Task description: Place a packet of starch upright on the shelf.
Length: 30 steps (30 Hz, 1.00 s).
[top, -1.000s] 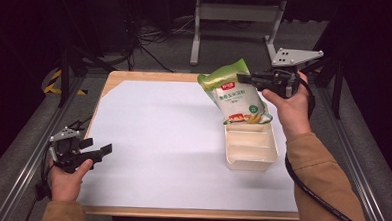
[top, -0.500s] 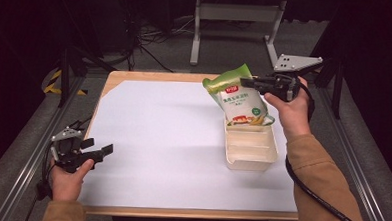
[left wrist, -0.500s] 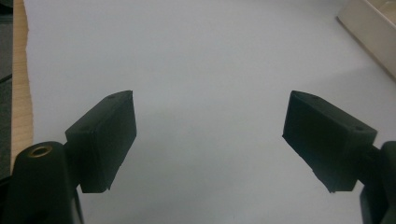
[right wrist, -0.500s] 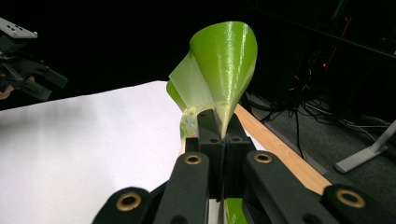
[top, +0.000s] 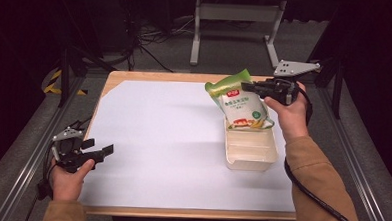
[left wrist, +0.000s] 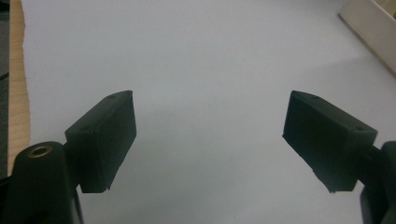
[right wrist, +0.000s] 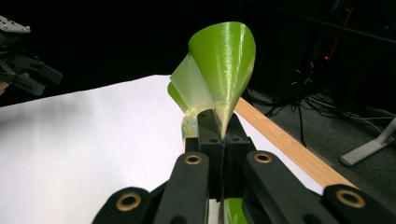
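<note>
A green and white snack bag (top: 240, 103) hangs tilted over the far end of a cream plastic tray (top: 250, 152), its bottom resting in the tray. My right gripper (top: 249, 87) is shut on the bag's upper right edge. In the right gripper view the jaws pinch the bag's green top (right wrist: 219, 70) at the right gripper (right wrist: 219, 135). At the near left of the table my left gripper (top: 101, 150) hovers open. In the left gripper view the left gripper (left wrist: 210, 135) has only white sheet between its spread jaws.
A white sheet (top: 167, 139) covers the wooden table (top: 135, 76). Metal rails (top: 26, 158) run along both sides. A cable (top: 310, 190) trails from the right gripper along the sleeve. Stand legs and cables lie on the dark floor behind. The tray's corner (left wrist: 373, 32) lies far right of the left gripper.
The right gripper has come down and a little nearer with the bag, whose bottom now sits lower in the tray. The left gripper has stayed put.
</note>
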Available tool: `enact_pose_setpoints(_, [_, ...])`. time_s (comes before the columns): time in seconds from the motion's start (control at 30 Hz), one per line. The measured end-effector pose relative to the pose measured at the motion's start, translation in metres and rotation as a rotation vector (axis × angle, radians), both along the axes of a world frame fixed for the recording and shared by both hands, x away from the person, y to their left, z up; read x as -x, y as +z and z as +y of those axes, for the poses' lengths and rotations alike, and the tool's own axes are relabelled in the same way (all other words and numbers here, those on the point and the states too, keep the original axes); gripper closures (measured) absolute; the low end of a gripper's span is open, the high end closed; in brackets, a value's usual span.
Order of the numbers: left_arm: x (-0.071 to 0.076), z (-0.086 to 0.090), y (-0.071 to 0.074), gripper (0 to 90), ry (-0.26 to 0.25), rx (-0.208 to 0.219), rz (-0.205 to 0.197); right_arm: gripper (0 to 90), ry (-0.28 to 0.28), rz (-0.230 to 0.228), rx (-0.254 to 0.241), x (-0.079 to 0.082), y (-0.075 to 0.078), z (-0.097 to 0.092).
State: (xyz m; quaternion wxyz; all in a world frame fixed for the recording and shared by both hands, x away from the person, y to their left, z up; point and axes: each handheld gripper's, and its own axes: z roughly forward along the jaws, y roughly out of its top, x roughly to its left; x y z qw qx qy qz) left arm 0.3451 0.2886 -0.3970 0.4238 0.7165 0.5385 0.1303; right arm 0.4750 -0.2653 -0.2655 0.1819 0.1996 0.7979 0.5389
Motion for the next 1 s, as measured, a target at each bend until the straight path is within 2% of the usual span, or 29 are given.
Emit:
enact_pose_setpoints(0.2, [0.0, 0.001, -0.001, 17.9, 0.002, -0.01, 0.007, 88.9, 0.005, 0.013, -0.021, -0.004, -0.016, -0.002])
enact_pose_setpoints(0.53, [-0.001, 0.0, -0.002, 17.8, -0.004, -0.006, 0.011, 88.8, 0.013, 0.023, -0.054, -0.005, -0.034, -0.003])
enact_pose_setpoints(0.7, [-0.001, 0.001, -0.002, 17.7, -0.006, -0.007, 0.014, 88.7, 0.008, 0.037, -0.043, -0.005, -0.04, -0.008])
enact_pose_setpoints(0.8, [-0.002, 0.0, -0.003, 17.7, -0.002, -0.008, 0.014, 88.6, 0.008, 0.04, -0.06, -0.004, -0.043, -0.011])
enact_pose_setpoints(0.9, [-0.002, 0.0, -0.003, 17.7, -0.006, -0.008, 0.012, 88.4, 0.003, 0.05, -0.039, -0.002, -0.045, -0.014])
enact_pose_setpoints(1.0, [-0.003, -0.001, -0.004, 17.7, -0.006, -0.006, 0.013, 88.2, -0.001, 0.058, -0.04, 0.002, -0.048, -0.02])
